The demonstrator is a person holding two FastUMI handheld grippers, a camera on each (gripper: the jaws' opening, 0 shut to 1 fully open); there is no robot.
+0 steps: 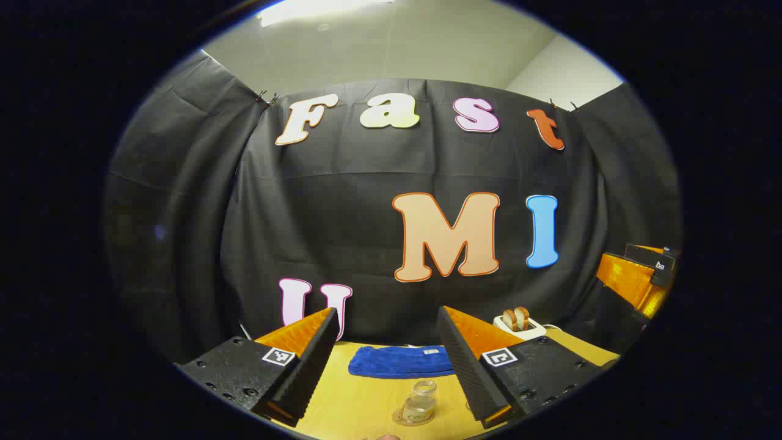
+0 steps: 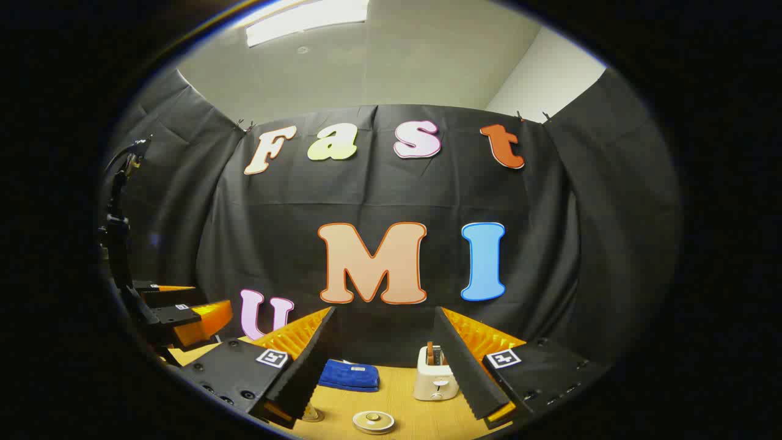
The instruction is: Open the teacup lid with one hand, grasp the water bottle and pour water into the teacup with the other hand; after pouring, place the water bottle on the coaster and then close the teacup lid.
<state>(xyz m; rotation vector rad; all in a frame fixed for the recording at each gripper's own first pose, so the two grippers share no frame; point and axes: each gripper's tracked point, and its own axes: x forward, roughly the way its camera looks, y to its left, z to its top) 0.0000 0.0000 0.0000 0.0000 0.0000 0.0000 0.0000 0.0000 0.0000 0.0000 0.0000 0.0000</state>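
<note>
My left gripper [image 1: 388, 315] is held above the yellow table [image 1: 360, 403], open with nothing between its fingers. Below and ahead of it a small clear water bottle [image 1: 420, 402] stands upright on what looks like a round coaster [image 1: 403, 419]. In the right gripper view my right gripper [image 2: 383, 313] is also open and holds nothing. The round lid of the teacup [image 2: 373, 421], pale with a small knob, lies low between its fingers, and the cup beneath is cut off. Each gripper hangs apart from the objects.
A folded blue towel [image 1: 400, 362] lies at the back of the table. A white toaster [image 2: 435, 380] with bread slices stands to its right. The right gripper [image 1: 635, 281] shows at the right edge of the left gripper view, and the left gripper [image 2: 183, 313] at the left of the right gripper view.
</note>
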